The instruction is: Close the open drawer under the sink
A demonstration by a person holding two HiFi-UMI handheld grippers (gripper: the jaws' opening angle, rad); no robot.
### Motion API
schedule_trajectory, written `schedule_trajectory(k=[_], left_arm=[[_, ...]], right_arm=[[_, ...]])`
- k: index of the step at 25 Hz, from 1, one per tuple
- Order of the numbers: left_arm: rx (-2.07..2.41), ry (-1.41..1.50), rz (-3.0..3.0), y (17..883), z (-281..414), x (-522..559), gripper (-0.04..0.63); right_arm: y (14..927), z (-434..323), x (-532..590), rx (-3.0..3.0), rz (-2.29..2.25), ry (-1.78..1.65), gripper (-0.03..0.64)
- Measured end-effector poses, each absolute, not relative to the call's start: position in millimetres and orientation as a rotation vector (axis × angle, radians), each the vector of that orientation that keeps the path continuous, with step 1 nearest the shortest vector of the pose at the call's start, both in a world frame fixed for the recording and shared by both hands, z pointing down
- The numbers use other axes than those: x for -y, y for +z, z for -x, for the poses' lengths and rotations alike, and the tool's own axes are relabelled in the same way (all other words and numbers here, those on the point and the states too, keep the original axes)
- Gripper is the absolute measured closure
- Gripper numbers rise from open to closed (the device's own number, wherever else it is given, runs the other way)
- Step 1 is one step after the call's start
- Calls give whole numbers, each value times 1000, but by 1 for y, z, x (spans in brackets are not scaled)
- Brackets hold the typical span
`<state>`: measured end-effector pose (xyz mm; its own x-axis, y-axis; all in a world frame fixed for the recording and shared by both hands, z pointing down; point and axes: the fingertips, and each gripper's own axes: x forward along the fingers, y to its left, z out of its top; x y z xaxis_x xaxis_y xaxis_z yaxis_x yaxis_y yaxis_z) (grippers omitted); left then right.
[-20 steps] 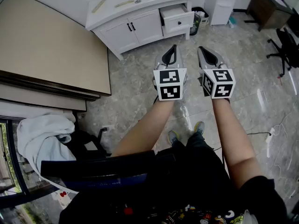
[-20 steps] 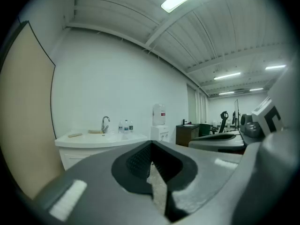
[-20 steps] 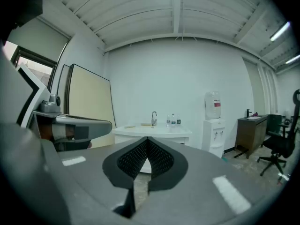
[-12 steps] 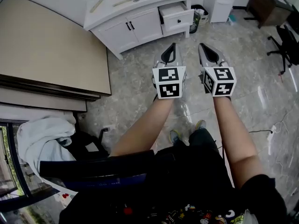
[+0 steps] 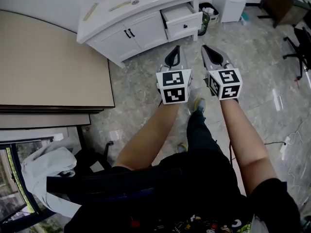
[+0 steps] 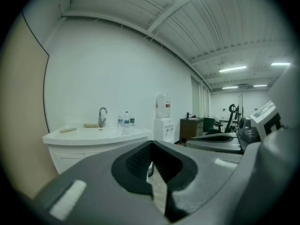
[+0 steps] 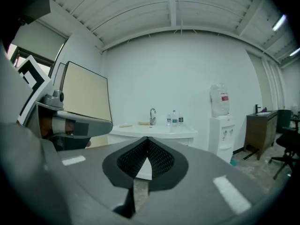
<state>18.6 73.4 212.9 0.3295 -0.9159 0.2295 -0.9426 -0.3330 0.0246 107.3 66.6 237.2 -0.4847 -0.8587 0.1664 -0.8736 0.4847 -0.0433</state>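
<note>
Left gripper [image 5: 175,51] and right gripper [image 5: 207,51] hang side by side, jaws pinched together on nothing, while the drawer [image 5: 183,19] juts open at twelve o'clock, well apart, in the white sink cabinet [image 5: 127,34].

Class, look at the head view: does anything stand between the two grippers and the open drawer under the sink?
Nothing visible does. Only bare floor lies between the left gripper, the right gripper and the open drawer. The bin stands right of it, off that path.
</note>
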Motion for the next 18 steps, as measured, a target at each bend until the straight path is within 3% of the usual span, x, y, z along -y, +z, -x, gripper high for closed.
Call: schedule_trajectory(k=[7,18], left_arm=[[1780,209,-2369,219,-19,83,594],[1697,220,-2431,254,14,230,594]], right_arm=[[270,-103,104,2615,-1420,216,592],[317,-75,243,2549,-1441,245,591]])
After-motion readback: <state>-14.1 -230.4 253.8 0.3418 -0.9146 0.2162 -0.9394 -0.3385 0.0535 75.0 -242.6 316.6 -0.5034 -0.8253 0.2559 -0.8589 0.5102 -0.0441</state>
